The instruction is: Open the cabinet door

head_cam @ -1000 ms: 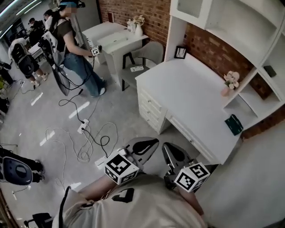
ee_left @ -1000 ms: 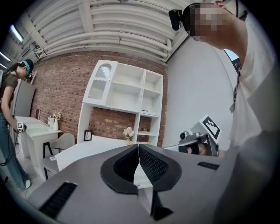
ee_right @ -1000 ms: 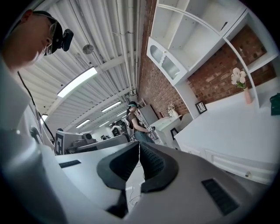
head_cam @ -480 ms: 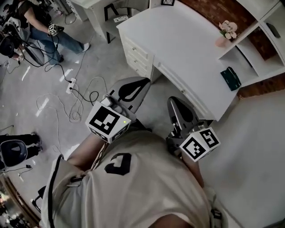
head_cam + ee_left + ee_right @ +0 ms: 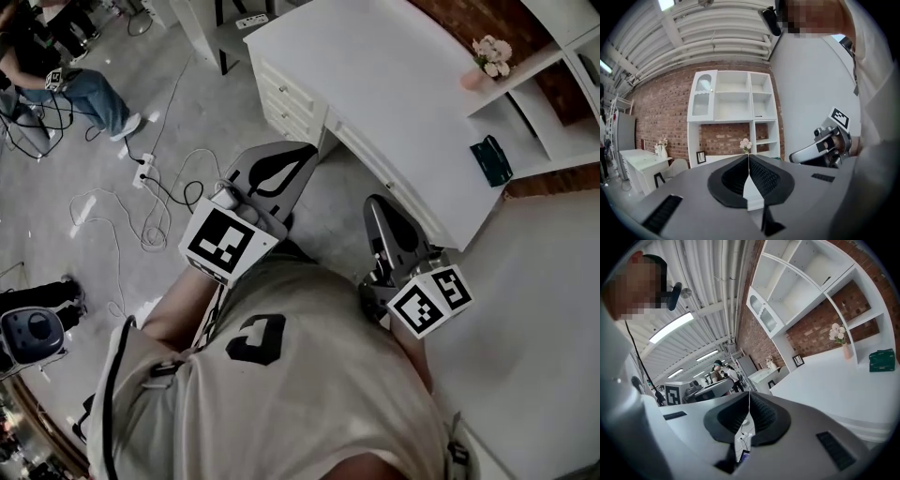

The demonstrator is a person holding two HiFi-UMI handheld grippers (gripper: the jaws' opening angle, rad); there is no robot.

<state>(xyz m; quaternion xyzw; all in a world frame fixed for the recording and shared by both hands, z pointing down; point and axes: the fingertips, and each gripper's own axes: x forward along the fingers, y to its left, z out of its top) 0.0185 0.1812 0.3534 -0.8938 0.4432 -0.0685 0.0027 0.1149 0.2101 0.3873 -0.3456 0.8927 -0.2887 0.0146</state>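
Left gripper (image 5: pixel 748 156) and right gripper (image 5: pixel 749 394): jaws closed tight, nothing held. Glazed cabinet door (image 5: pixel 702 97), probably the target, sits high in the shelf unit (image 5: pixel 761 105), well apart. Advise opening jaws before reaching its edge.

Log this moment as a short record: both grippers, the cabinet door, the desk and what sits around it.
left gripper: jaws together, nothing between them
right gripper: jaws together, nothing between them
cabinet door: glazed, upper left of the white shelf unit, looks closed, no gripper at it
desk: white, drawers on its front
flowers: pink, on the desk by the shelf unit
dark green item: on a low shelf beside the desk
cables: strewn left of the desk in the head view
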